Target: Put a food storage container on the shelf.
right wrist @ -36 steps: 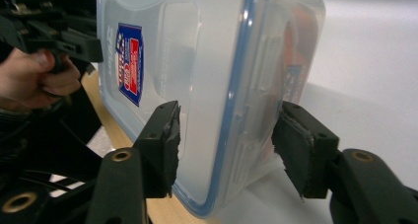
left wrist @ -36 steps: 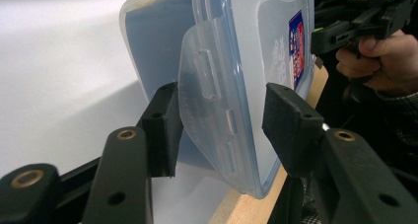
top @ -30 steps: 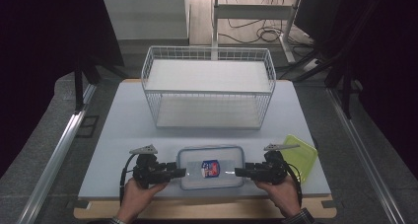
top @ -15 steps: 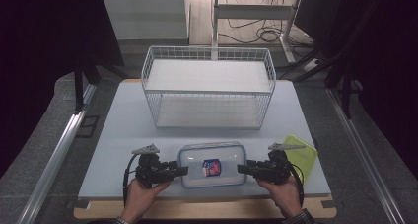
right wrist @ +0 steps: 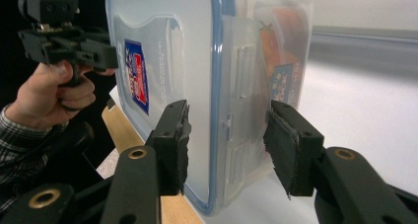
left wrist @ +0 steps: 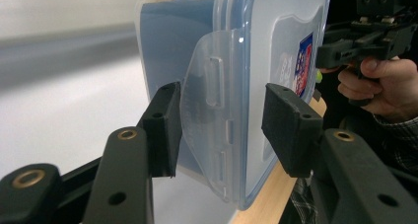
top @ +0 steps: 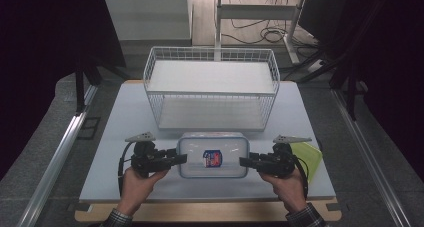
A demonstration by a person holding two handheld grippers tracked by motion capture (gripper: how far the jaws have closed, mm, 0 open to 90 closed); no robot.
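— Now, left gripper (top: 181,158) and right gripper (top: 245,162)?
— Clamped on the end latches of the clear lidded food container (top: 214,155), left and right.
— And the container?
— Near table (top: 125,122) edge, just before the white wire basket (top: 211,89).

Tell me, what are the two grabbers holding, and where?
The clear plastic box: left gripper on its left-end latch flap, right gripper on the right end.
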